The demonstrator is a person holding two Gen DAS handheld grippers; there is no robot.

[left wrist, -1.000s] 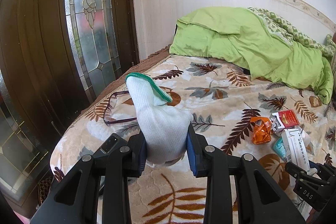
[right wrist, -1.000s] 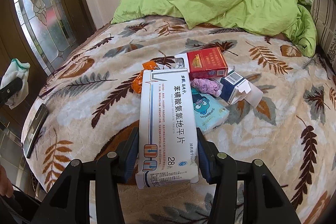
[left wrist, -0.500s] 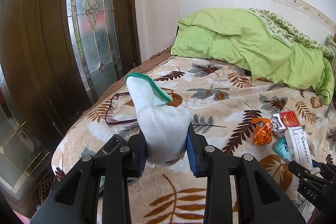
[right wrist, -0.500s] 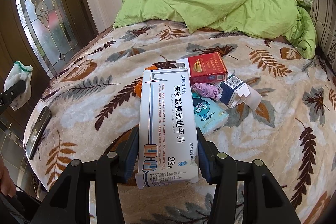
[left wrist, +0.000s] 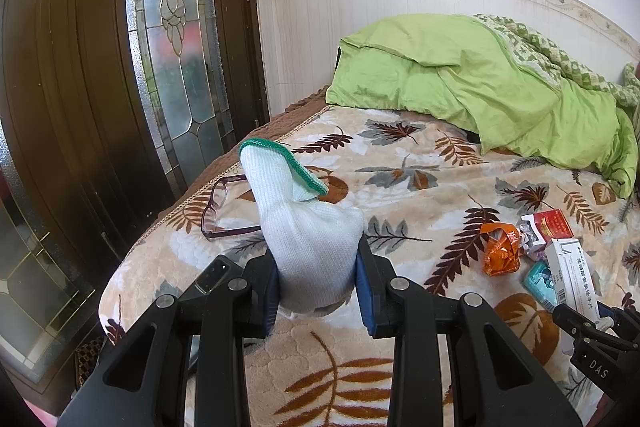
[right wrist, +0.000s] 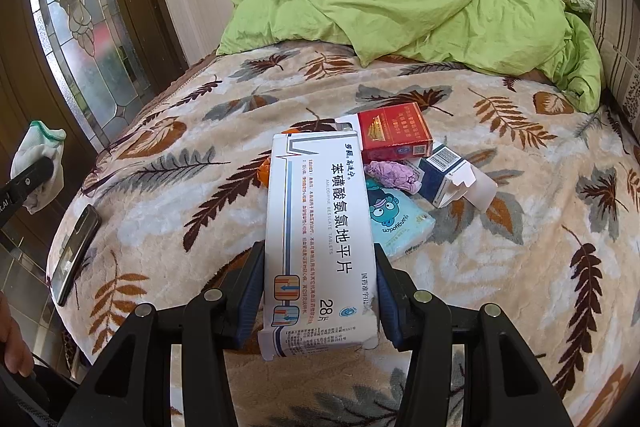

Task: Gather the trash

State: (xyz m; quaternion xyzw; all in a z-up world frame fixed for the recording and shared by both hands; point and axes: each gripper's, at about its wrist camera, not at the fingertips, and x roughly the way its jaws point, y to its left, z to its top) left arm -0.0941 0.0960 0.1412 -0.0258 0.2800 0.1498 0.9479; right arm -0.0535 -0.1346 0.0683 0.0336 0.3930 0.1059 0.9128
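My left gripper [left wrist: 316, 291] is shut on a white knitted glove [left wrist: 304, 227] with a green cuff, held above the bed's near corner. The same glove [right wrist: 38, 171] shows at the left edge of the right wrist view. My right gripper [right wrist: 320, 291] is shut on a white medicine box [right wrist: 320, 227] with blue print, held over the blanket. Behind that box lie a red cigarette pack [right wrist: 394, 131], a blue and white open carton [right wrist: 448, 179], a crumpled purple wrapper [right wrist: 392, 177], a light blue tissue pack [right wrist: 400, 223] and an orange wrapper [left wrist: 500, 247].
A leaf-patterned blanket [right wrist: 200, 187] covers the bed, with a green quilt [right wrist: 380, 7] heaped at the far end. A dark phone [right wrist: 76, 247] and purple-framed glasses [left wrist: 218, 207] lie near the left edge. A wooden door with leaded glass [left wrist: 172, 47] stands left. A hand [right wrist: 12, 339] shows at lower left.
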